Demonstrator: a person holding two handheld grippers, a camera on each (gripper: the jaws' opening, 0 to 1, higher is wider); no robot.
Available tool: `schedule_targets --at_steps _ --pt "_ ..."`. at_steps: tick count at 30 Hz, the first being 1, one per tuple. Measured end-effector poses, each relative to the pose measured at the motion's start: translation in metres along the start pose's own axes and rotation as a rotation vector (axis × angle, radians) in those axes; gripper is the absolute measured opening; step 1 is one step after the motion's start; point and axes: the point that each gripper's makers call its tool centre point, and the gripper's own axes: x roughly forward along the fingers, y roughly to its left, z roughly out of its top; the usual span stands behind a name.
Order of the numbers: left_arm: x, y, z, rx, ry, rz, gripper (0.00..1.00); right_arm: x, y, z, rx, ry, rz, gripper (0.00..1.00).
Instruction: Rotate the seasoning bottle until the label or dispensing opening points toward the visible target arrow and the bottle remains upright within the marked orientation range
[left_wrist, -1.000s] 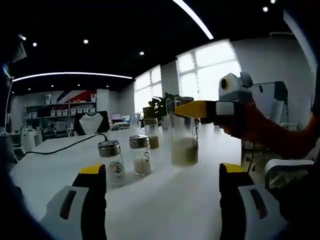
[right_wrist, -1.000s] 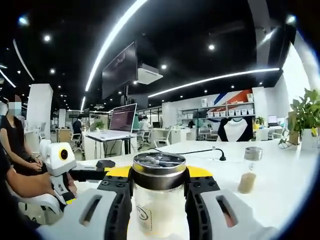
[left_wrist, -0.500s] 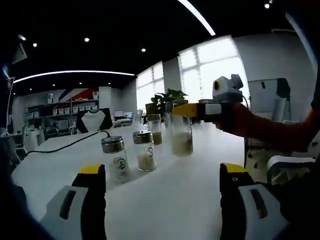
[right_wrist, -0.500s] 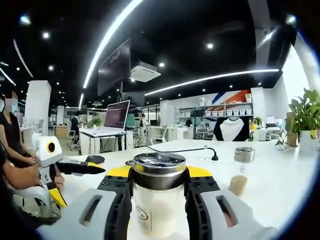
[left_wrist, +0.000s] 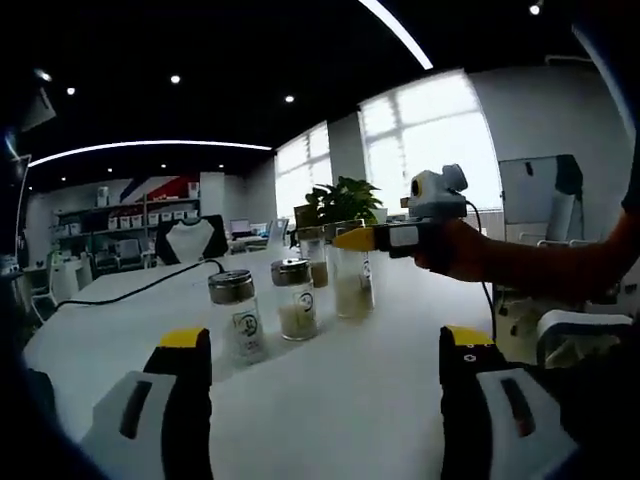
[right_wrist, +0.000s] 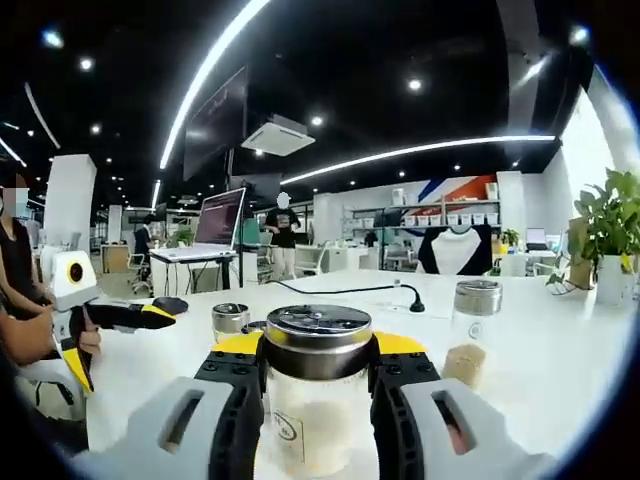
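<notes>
Carried farther off since a second ago, the bottle (right_wrist: 318, 400) stands upright, lid up, clamped between the right gripper's (left_wrist: 352, 239) jaws over the white table (left_wrist: 330, 400) in a bright office. Three other bottles (left_wrist: 296, 312) stand at its 9 o'clock. Nearer, the left gripper (left_wrist: 325, 400) gapes wide, empty.

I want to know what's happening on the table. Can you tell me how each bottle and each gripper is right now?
Right gripper: jaws shut on the big seasoning bottle, upright.
Left gripper: jaws open, holding nothing.
Two small shakers: upright on the white table, lids on, untouched.
Far bottle: upright, lid on.
</notes>
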Motion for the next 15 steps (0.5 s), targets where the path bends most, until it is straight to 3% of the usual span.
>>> schedule_targets --at_steps 15 --pt "-0.001 0.001 0.0 0.005 0.005 0.005 1.0 0.001 -0.014 -0.004 -0.028 -0.003 0.003 0.38"
